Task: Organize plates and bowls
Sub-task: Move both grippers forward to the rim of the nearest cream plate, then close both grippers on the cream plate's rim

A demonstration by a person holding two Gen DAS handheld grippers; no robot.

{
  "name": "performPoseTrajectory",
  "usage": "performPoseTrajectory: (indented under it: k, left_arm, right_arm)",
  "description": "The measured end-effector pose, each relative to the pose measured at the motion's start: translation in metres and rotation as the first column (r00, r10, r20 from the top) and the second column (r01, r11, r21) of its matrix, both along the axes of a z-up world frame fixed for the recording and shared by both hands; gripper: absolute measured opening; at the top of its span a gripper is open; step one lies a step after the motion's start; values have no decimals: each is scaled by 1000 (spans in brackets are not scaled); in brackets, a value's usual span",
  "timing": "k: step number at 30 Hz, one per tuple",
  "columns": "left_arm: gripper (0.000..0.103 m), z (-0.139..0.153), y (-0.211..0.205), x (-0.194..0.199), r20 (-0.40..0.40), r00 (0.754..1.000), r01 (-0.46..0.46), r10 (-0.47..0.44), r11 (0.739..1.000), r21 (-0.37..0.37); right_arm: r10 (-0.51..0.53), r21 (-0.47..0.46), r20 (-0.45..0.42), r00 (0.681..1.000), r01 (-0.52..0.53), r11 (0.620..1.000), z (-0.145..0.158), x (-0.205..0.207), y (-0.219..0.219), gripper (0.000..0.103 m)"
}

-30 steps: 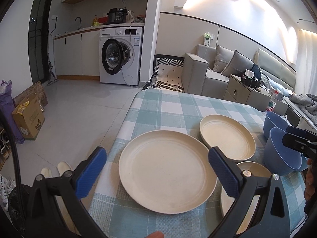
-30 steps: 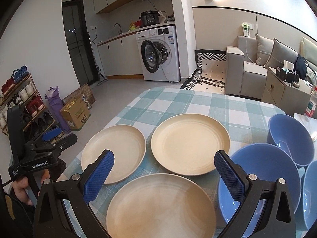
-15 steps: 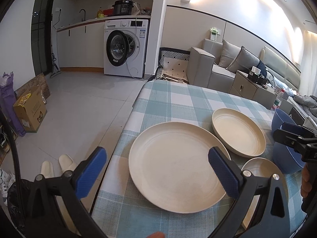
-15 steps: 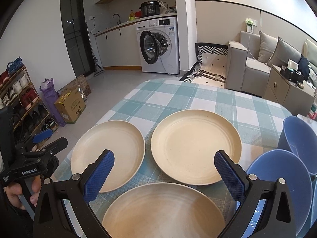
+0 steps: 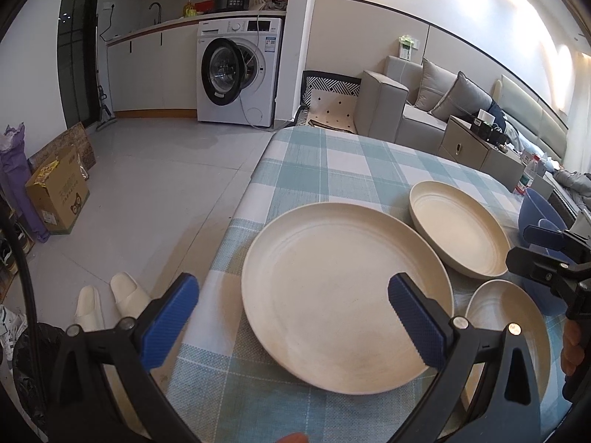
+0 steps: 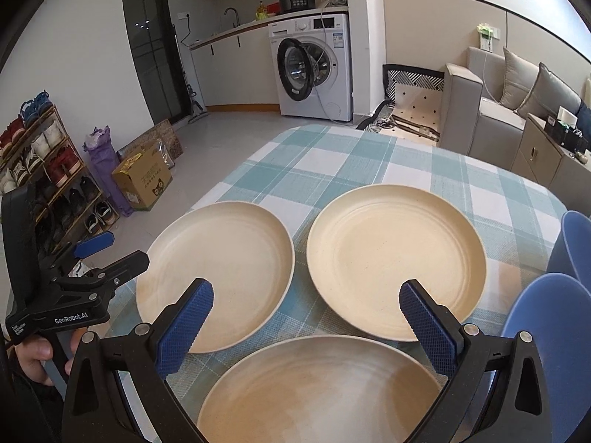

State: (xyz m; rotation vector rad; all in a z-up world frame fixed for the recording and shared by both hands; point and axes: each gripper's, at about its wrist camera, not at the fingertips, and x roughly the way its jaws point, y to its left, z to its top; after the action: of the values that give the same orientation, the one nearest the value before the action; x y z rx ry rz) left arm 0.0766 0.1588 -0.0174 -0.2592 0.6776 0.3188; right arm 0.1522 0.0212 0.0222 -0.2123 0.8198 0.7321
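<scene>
Three cream plates lie on the checked tablecloth (image 5: 332, 162). In the left wrist view the nearest plate (image 5: 340, 313) lies under my open left gripper (image 5: 291, 328), with a second plate (image 5: 458, 232) behind it and a third (image 5: 506, 328) at the right. In the right wrist view my open right gripper (image 6: 306, 328) hovers over the near plate (image 6: 317, 391), with the left plate (image 6: 221, 269) and the far plate (image 6: 395, 258) beyond. Blue bowls (image 6: 550, 332) stand at the right. Both grippers are empty.
The table's left edge (image 5: 229, 243) drops to a tiled floor with white slippers (image 5: 110, 299) and a cardboard box (image 5: 55, 192). A shoe rack (image 6: 40, 170) stands at the left, with a washing machine (image 6: 314, 66) and a sofa (image 6: 498, 110) beyond the table.
Both grippers have drifted left: the plates sit further right in the left wrist view and the blue bowls have slid toward the right edge of the right wrist view. Both stay open.
</scene>
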Motion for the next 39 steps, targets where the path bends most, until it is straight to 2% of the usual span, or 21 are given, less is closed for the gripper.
performPoseTrajectory:
  k: [6,12,14,19,29,33,39]
  left_arm:
    - [103,-10,7,4,-19,1000,-8,8,1000,-26]
    - [103,-17,8,8,-39,999,10,-13,999,-53]
    - [103,-19,8,10,-49,999,11,-13,999,-48]
    - [103,-26,7,12,-72,997,16,-19,999,-43]
    - [102,-32,5,15,-78,996,36,-40,998,-46]
    - [101,-33,6,14,-82,996,35,-39,998,-51]
    - [88,-38,8,15,-96,994,39,-45,997,-63]
  right_arm:
    - [20,-25,-2,1000,-21,999,-11,-2,10,103]
    - [35,-9,-59,998,-36,999,-22,3,15,101]
    - [42,-11,-72,997,-42,999,-26,4,17,94]
    - [63,-19,-78,995,-65,998,-31,3,22,92]
    - [133,-4,-100,986,-134,991,-37,-4,29,72]
    - [151,-11,-113,982,-153,988,-41,-5,35,71]
    - [145,-15,-146,978,-149,989,-49,1,40,66]
